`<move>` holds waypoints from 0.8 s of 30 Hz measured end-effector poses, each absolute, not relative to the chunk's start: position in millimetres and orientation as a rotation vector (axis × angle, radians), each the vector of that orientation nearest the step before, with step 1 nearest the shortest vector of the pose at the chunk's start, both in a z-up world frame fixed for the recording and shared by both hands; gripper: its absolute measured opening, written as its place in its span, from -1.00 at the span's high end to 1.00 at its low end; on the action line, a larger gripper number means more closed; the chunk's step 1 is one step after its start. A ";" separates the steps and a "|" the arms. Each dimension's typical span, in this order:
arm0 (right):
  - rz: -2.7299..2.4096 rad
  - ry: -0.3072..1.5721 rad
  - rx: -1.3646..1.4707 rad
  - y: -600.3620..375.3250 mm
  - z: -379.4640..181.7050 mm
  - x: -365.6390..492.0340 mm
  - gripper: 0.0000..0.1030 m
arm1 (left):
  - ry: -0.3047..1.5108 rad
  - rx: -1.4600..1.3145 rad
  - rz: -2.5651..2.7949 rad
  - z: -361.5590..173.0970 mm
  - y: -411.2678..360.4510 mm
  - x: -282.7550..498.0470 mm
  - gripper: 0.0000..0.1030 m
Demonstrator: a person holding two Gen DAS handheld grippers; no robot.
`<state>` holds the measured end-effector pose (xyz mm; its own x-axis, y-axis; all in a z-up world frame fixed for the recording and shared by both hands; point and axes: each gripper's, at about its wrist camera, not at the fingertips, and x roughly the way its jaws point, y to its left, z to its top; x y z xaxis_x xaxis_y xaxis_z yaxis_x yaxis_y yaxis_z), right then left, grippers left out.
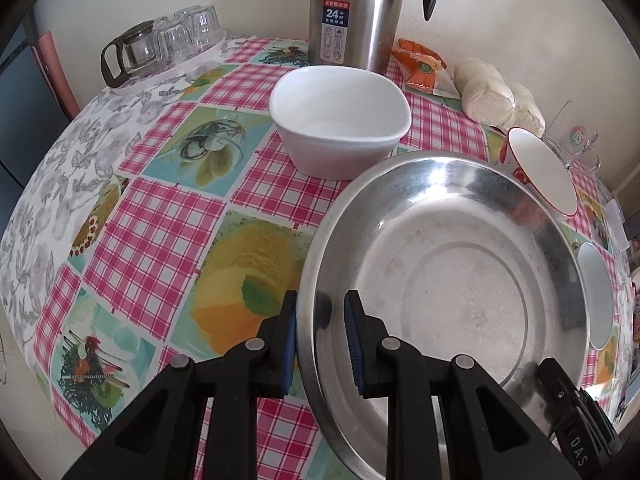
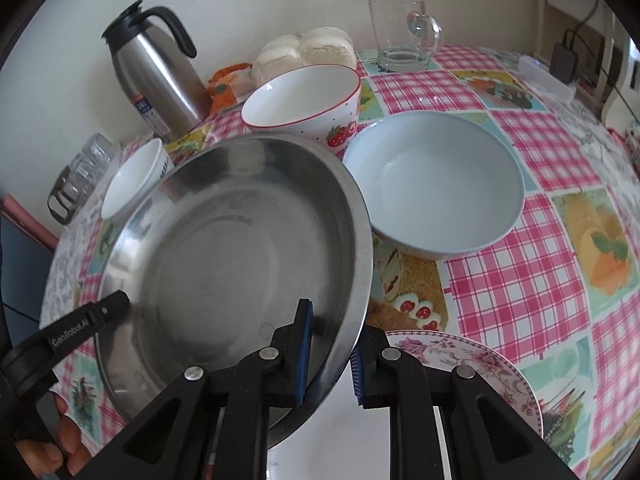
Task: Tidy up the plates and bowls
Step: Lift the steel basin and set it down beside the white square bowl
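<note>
A wide steel bowl (image 1: pixel 460 280) (image 2: pixel 224 260) hangs tilted over the checked tablecloth, held by its rim from both sides. My left gripper (image 1: pixel 320 308) is shut on its left rim, one blue pad inside and one outside. The right gripper (image 2: pixel 330 328) is shut on the opposite rim in the same way. Partly under that edge lies a floral plate (image 2: pixel 480 364). Behind the steel bowl stand a white square bowl (image 1: pixel 340 116), a strawberry bowl (image 2: pixel 304 100) and a pale blue bowl (image 2: pixel 432 184).
A steel thermos jug (image 1: pixel 356 12) stands at the back by the wall, next to an orange packet (image 1: pixel 420 64) and bagged buns (image 2: pixel 304 52). A tray of glass cups (image 1: pixel 168 44) sits back left and a glass mug (image 2: pixel 400 36) back right. A hand (image 2: pixel 60 440) holds the left gripper.
</note>
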<state>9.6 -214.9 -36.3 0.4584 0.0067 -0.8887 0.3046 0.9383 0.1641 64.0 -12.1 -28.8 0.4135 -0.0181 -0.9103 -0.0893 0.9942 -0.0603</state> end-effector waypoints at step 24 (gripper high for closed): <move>-0.203 1.051 0.336 -214.3 1.8 2.1 0.12 | 1.106 -0.189 0.068 2.4 5.8 51.5 0.09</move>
<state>2.1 -214.3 1.8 0.4843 -0.0042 -0.8749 0.3223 0.9305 0.1739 51.5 5.8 2.4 0.4476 -0.0395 -0.8933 -0.1482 0.9819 -0.1177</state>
